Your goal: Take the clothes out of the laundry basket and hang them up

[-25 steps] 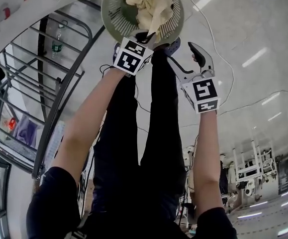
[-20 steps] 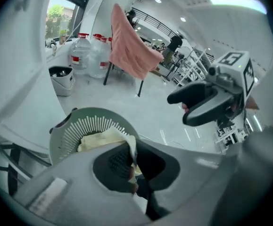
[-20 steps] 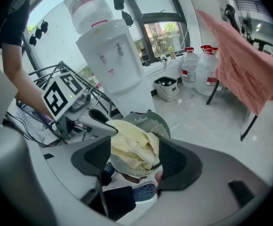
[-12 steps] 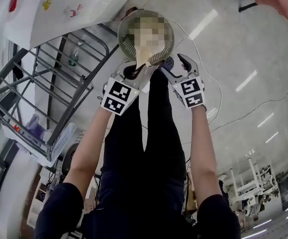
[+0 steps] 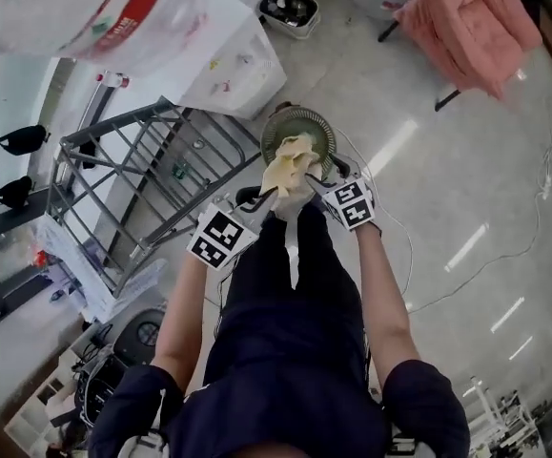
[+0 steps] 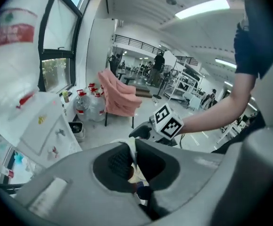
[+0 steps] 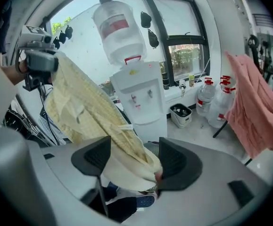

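The left gripper [image 6: 132, 147] is pinching a thin fold of the pale yellow garment [image 5: 290, 165] – its jaws are pressed together with only the cloth between the pads. In the right gripper view this gripper is showing at upper left, holding the garment's top edge, and the cloth is hanging down from there in a long slanted drape.

The right gripper [image 7: 132, 157] is standing wide open. The lower bunch of the garment is lying across the gap between its jaws and touching the right-hand pad, but the pads are not clamping it.

In the head view both grippers are sitting close together in front of the person's legs [image 5: 285, 265], with the garment spanning between them. It is hanging clear above the round green basket [image 5: 299, 127], which is standing on the floor just beyond the person's feet; whether more clothes are lying inside is hidden by the garment.

To the left of the basket a grey metal rack [image 5: 128, 175] is standing, and beyond it a white dispenser [image 5: 228, 65] is carrying a large bottle [image 5: 94, 12]. A small bin [image 5: 290, 8] is sitting beside the dispenser – further right, a pink cloth [image 5: 466, 22] is draping over a dark-legged stand.
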`<state>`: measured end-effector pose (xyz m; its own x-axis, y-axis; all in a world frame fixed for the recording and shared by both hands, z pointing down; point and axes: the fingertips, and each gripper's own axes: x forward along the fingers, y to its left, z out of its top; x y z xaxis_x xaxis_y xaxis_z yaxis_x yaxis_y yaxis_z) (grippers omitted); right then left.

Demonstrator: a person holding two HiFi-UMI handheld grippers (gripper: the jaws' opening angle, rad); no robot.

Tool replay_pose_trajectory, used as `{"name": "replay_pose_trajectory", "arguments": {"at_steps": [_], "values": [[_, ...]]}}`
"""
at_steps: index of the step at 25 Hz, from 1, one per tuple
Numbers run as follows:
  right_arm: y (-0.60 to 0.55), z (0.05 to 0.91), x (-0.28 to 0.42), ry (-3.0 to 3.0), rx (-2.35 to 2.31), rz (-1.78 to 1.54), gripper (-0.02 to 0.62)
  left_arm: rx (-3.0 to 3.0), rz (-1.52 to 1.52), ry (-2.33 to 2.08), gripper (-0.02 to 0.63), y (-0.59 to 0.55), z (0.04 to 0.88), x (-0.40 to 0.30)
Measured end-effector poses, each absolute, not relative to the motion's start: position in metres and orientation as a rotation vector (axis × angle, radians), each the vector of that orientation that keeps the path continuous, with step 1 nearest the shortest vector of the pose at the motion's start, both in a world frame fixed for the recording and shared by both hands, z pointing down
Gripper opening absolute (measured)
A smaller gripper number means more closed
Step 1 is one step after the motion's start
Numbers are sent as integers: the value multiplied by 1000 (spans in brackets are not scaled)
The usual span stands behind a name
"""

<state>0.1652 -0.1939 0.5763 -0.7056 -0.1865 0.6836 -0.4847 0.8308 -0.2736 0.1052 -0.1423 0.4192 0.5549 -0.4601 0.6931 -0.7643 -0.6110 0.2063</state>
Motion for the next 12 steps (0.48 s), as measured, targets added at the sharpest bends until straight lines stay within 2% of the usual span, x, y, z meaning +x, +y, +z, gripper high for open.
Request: {"name": "replay_pose_trajectory", "arguments": {"at_steps": [6,12], "values": [[-170,535,148,-2352,455,513,313,2420,833,-1056,25,-103,323,96],[-128,513,125,-2383,425,601,311,2478,756,-1129,25,-50,249,83]]}}
